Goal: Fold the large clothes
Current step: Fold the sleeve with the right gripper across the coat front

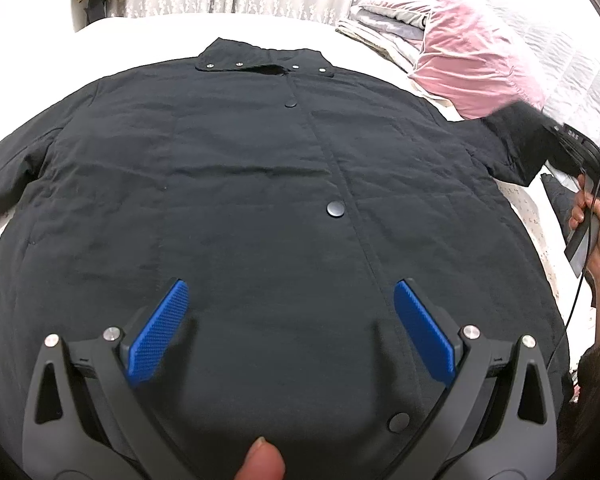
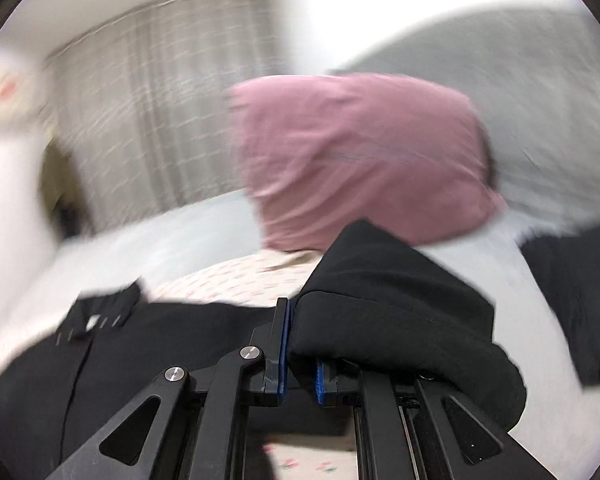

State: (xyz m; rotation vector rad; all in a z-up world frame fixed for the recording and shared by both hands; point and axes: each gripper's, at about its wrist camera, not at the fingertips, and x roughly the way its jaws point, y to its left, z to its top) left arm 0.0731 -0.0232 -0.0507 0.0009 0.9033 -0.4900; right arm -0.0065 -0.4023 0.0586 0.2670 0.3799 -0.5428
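Between the blue pads of your right hand-held gripper (image 2: pixel 300 354), clenched on the black sleeve cuff (image 2: pixel 384 312), the grip looks shallow; a fast swing could slip it or drag the jacket (image 1: pixel 260 200) askew on the bed (image 1: pixel 148 30). Left hand-held gripper (image 1: pixel 291 332) hangs released above the hem. Right view's blurred w/ motion; how much cuff is pinched is hidden, far sleeve's cut off.

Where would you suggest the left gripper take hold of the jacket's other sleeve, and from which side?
Grip the free sleeve near its cuff end, coming in from the outer edge of the jacket. It lies flat, stretched out sideways on the bed, so one finger can slide under the edge. The left gripper hovers open.
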